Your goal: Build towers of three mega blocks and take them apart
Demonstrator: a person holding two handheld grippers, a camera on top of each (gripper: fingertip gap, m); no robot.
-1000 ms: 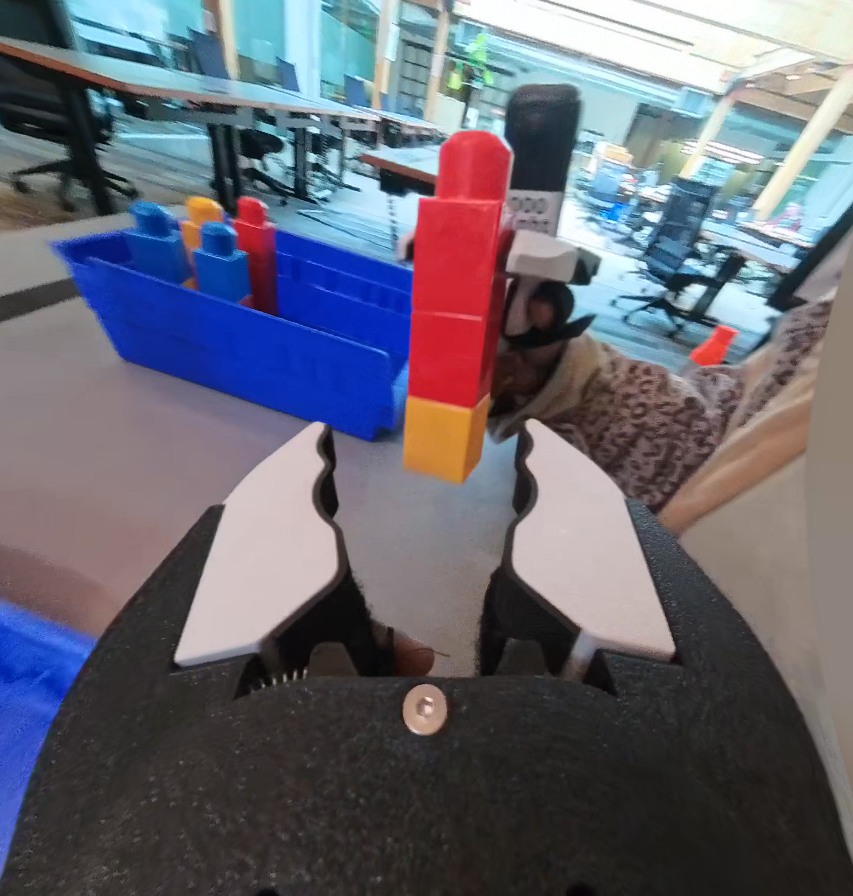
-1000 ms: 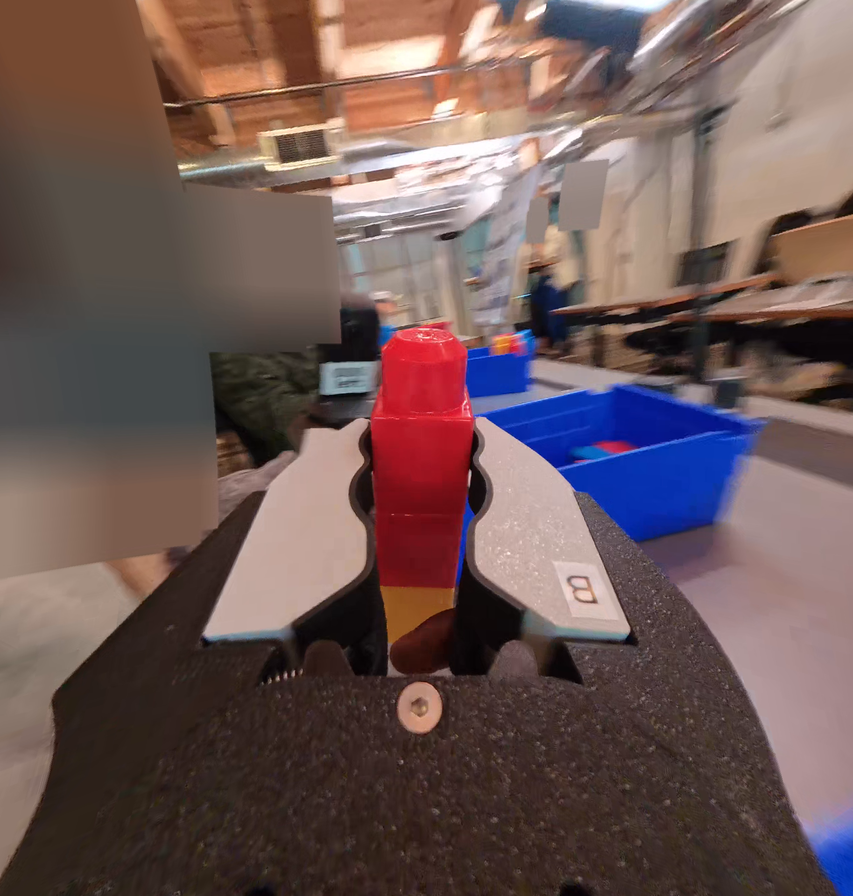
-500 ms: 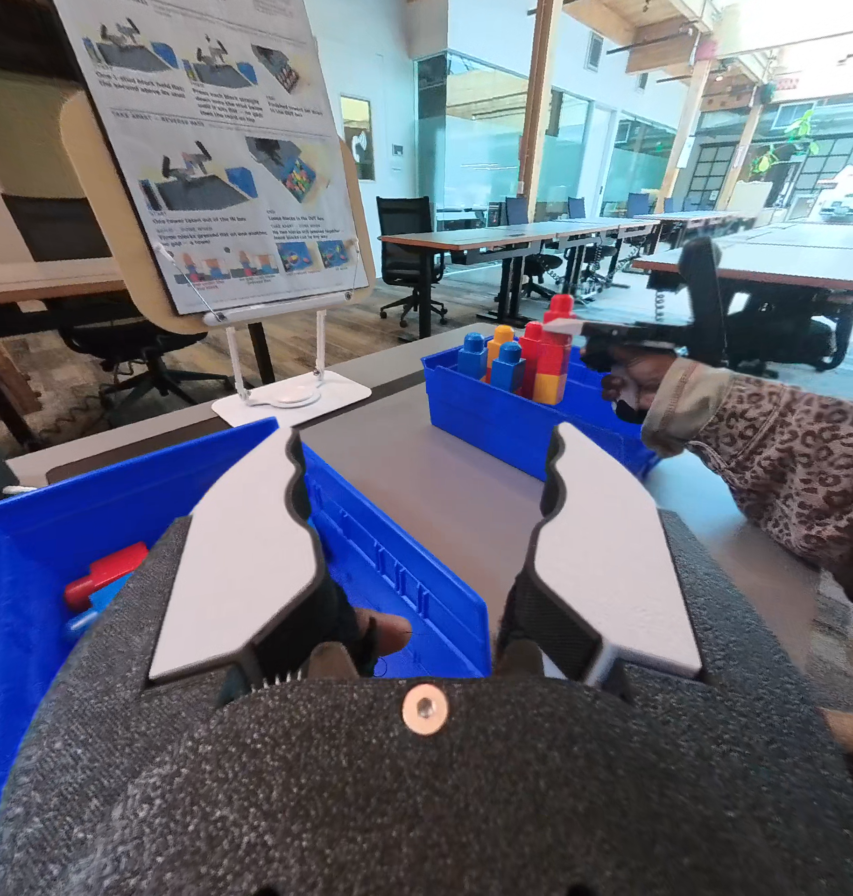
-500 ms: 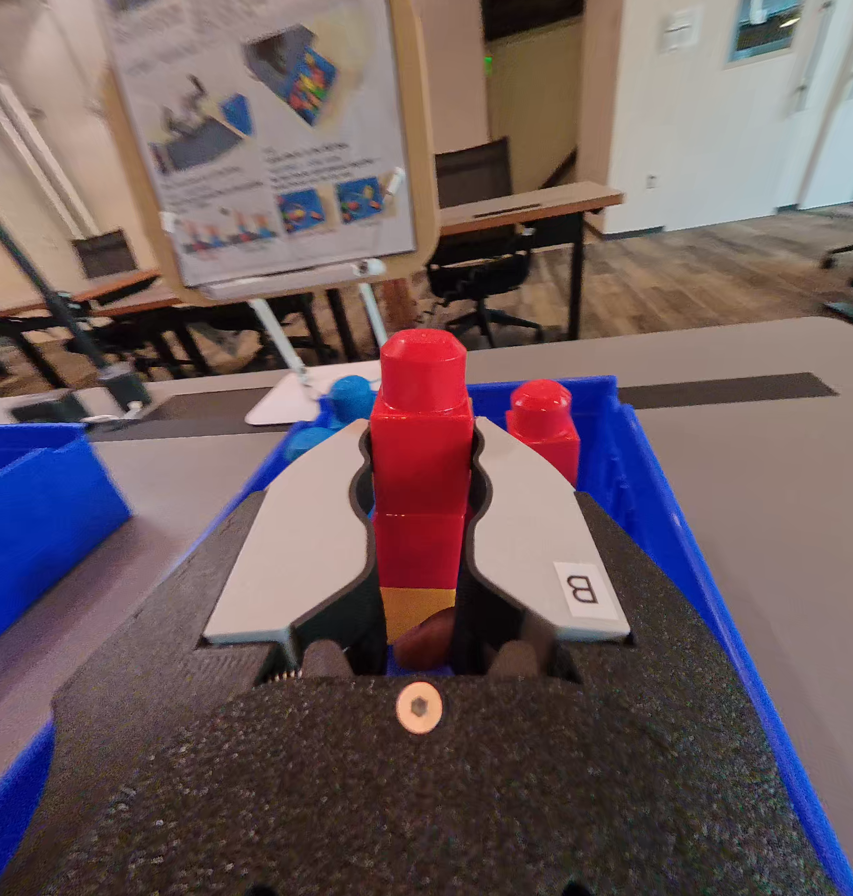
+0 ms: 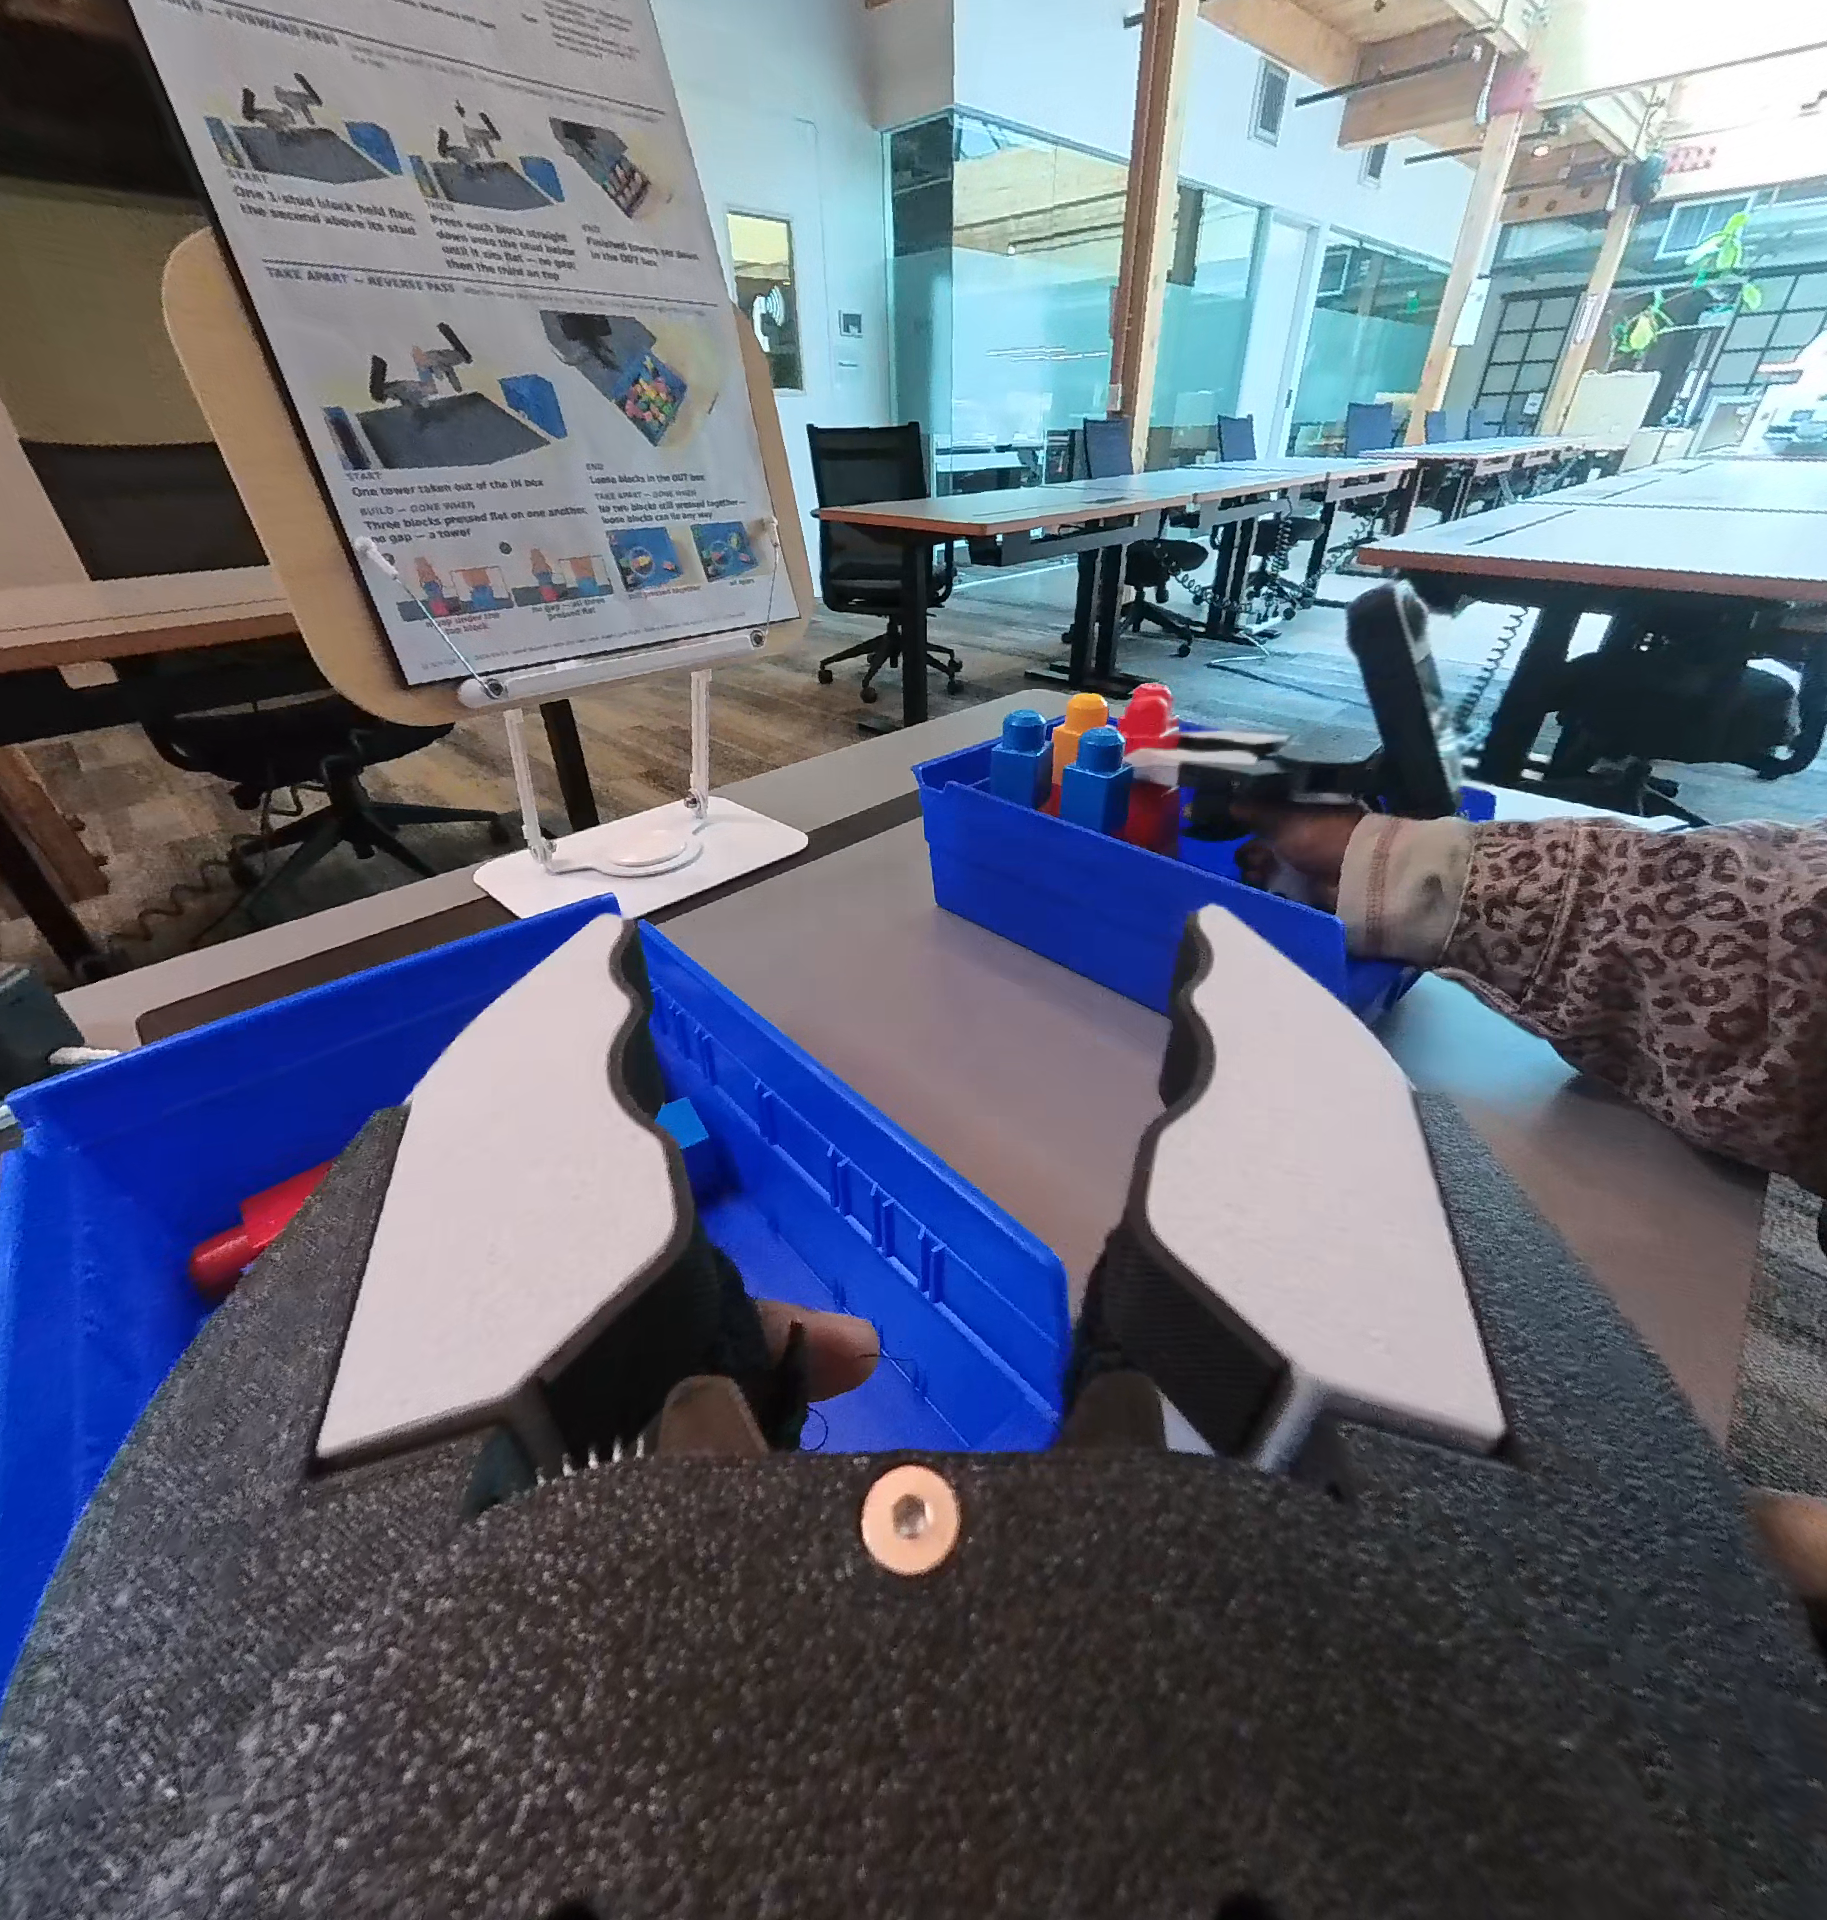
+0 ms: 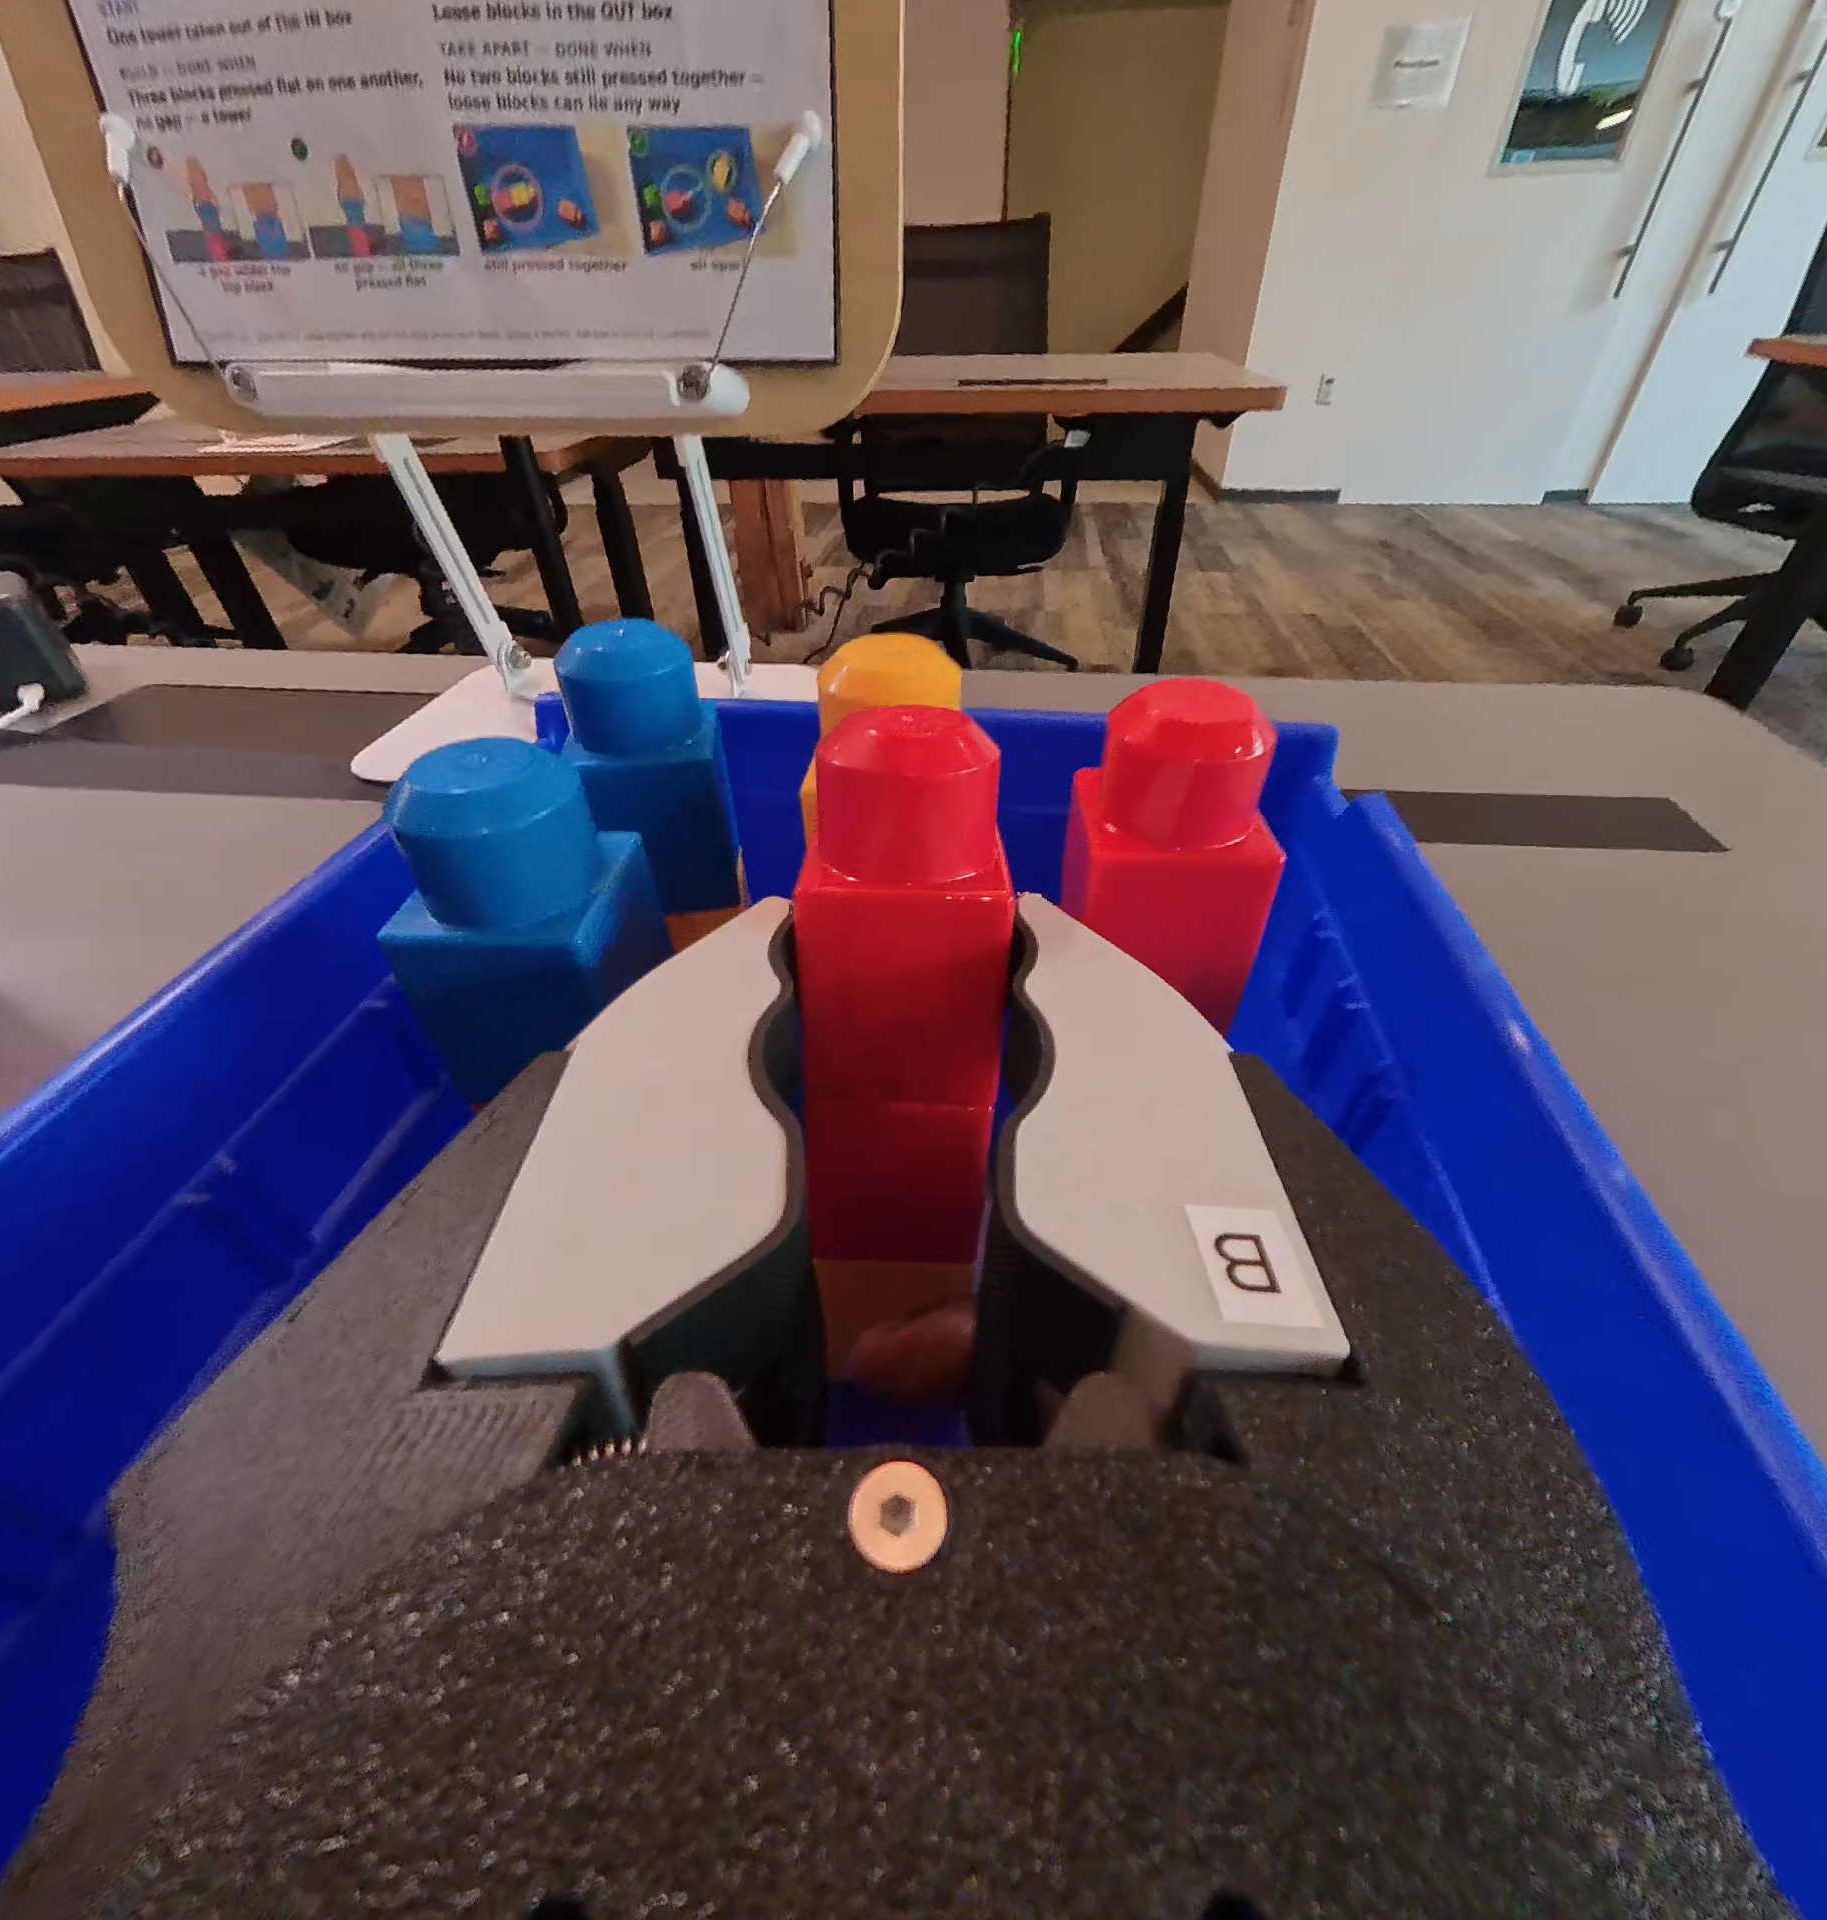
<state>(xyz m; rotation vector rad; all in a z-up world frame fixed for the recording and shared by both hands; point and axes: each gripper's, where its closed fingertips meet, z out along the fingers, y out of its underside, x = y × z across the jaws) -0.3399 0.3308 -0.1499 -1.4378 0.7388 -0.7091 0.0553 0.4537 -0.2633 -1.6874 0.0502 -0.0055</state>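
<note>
I'm gripping the tower [image 6: 898, 997] with the right fingers [image 6: 680, 1101], pads squeezing its red blocks, lowering it into the bin [image 6: 1574, 1195] beside finished towers. Left fingers [image 5: 535, 1153] are hanging wide open, empty, over the other bin [image 5: 857, 1195], probably for loose blocks.

I see glossy smooth plastic blocks [image 6: 904, 935], a shiny plastic bin [image 6: 1511, 1091], matt grey tabletop [image 5: 940, 1039], rough black foam-like gripper body [image 6: 888, 1714] w/ metal screw [image 6: 896, 1515].
</note>
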